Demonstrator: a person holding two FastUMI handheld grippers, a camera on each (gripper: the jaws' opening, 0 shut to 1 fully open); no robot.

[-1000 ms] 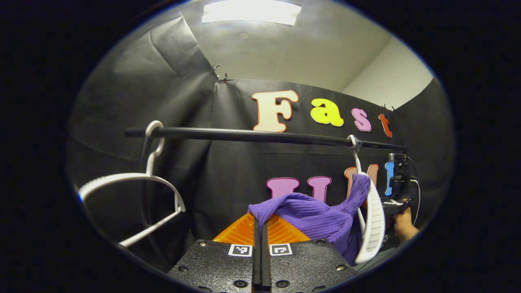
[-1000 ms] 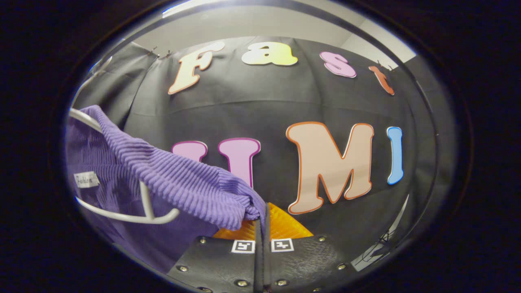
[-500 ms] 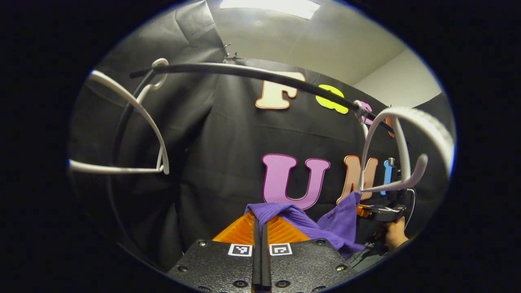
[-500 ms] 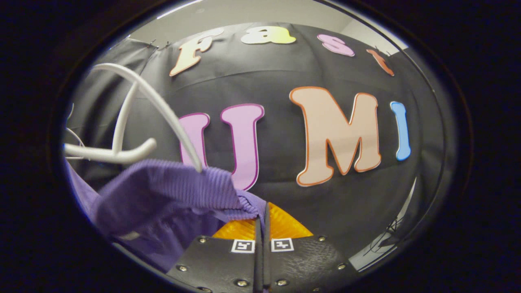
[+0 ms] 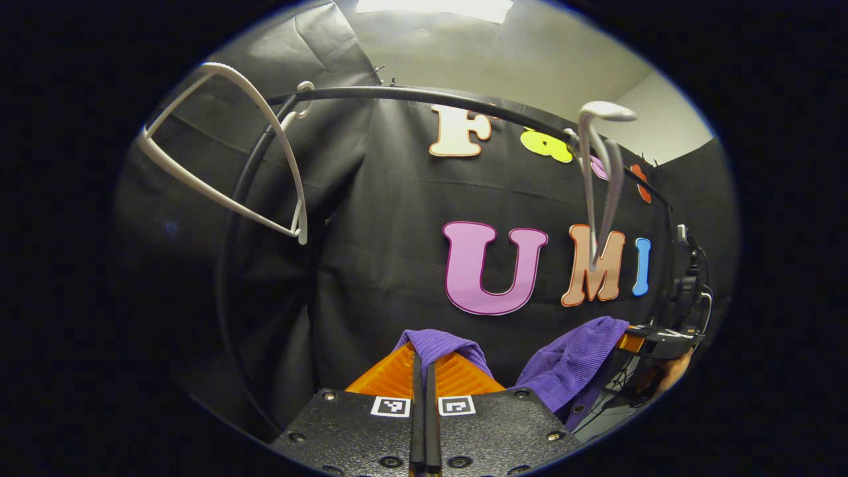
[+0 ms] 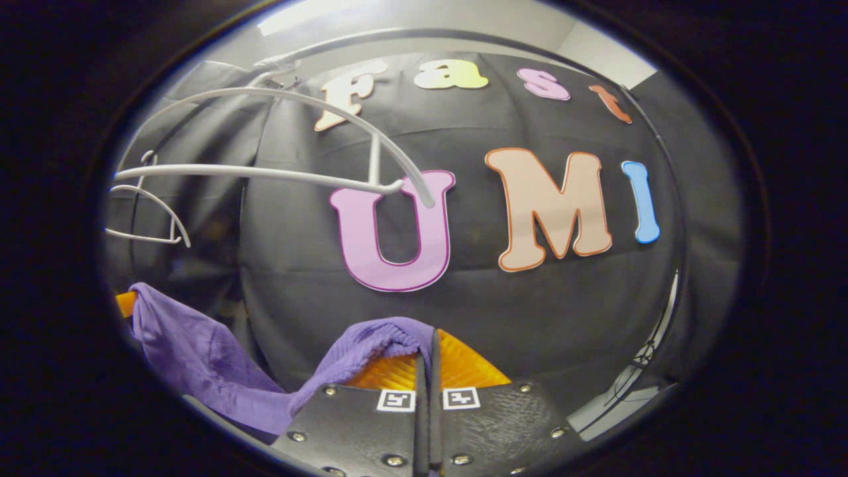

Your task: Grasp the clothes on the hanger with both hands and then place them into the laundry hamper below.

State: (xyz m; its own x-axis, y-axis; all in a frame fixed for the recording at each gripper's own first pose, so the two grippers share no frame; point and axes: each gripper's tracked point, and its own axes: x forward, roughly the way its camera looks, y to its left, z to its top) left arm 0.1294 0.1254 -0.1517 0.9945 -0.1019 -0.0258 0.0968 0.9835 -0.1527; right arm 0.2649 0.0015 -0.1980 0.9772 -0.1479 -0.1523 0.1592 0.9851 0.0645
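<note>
Pinching one edge of the purple garment [image 5: 437, 344], the left hand-held gripper [image 5: 424, 371] is clamped tight; the right hand-held gripper [image 6: 427, 361] likewise clamps the other edge. Above both, a bare white hanger [image 6: 298, 139] dangles from the black rail [image 5: 424, 99].

The left gripper [image 5: 424, 371] has a black, rough-textured housing studded with round screws, and two small square black-and-white markers sit side by side at its far edge. The right gripper [image 6: 427, 364] has the same textured black body, screws and paired markers. A hand [image 5: 672, 372] shows at far right beside thin dark cables.
</note>
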